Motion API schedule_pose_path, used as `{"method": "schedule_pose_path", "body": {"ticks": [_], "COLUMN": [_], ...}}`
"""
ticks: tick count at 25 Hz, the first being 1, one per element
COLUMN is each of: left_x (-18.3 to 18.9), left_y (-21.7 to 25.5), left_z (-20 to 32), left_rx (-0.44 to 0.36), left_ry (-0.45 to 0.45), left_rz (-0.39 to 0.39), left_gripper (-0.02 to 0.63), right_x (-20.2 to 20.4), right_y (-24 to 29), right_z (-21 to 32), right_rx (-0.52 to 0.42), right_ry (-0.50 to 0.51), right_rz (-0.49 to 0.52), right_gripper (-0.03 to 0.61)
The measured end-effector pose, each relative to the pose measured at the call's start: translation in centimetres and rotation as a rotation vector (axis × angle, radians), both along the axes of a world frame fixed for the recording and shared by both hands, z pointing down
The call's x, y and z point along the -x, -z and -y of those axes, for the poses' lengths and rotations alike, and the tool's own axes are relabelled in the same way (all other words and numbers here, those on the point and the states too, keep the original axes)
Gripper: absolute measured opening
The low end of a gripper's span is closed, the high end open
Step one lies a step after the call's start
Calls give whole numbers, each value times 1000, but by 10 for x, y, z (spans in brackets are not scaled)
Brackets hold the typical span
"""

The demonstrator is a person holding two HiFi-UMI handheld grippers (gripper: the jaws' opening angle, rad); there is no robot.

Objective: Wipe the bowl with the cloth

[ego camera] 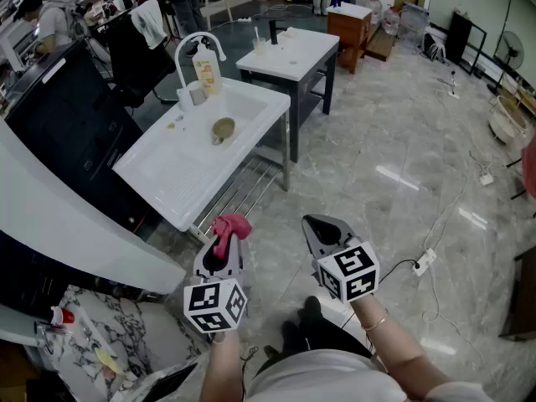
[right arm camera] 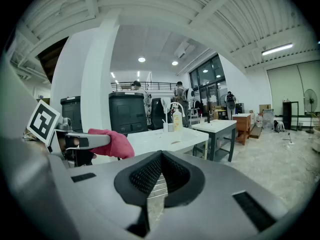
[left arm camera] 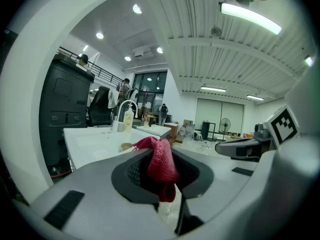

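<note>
— Grey marbled floor fills most of the head view. What stands on it ahead of us?

— We see a white bench with a sink basin, set at the upper left. At its far end stand a curved faucet and a soap bottle. A second white table stands just behind it.

— Where do we locate the bowl?

— The bowl is tan and lies on the white surface of the bench, near the faucet and the soap bottle. Whether it sits upright or tilted we cannot tell. It is well apart from both grippers.

— Where is the cloth?

— The cloth is red. We hold it in the left gripper, low in the head view, over the floor and short of the near end of the bench. In the left gripper view the jaws are pressed together on the cloth, and a fold of it hangs down over the jaw tips.

— What is the condition of the right gripper?

— The right gripper is level with the left gripper and beside it, with a clear gap between them. In the right gripper view its jaws are pressed together with nothing between them. That view also shows the left gripper and the cloth off to its left side, with the bench beyond them.
</note>
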State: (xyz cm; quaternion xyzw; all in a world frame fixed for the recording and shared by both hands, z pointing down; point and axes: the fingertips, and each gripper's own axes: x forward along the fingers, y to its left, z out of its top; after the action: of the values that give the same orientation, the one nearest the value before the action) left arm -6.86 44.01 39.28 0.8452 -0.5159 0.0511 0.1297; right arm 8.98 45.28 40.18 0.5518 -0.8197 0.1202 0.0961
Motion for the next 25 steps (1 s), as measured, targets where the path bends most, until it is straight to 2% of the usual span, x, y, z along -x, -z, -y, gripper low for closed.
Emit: {"method": "schedule_pose_path", "body": {"ticks": [8, 13, 20, 25], "left_x": [-16, -24, -40, -45], "left_y": [-14, -9, -2, -1], "left_z": [26, 57, 88, 102], "left_rx": [51, 48, 29, 25], "left_ry": [4, 36, 63, 87], "left_rz": [-11, -9, -3, -7], "left_gripper": [84, 84, 84, 84], "right_x": [-24, -38, -55, -58], "right_y": [-11, 2, 8, 10], "right_z": [28, 68, 108, 125], "right_rx": [36, -1, -5, 6], "right_ry": [-28, -29, -23, 24], "right_rz": [68, 85, 92, 114], "right_gripper": [6, 8, 9, 57]}}
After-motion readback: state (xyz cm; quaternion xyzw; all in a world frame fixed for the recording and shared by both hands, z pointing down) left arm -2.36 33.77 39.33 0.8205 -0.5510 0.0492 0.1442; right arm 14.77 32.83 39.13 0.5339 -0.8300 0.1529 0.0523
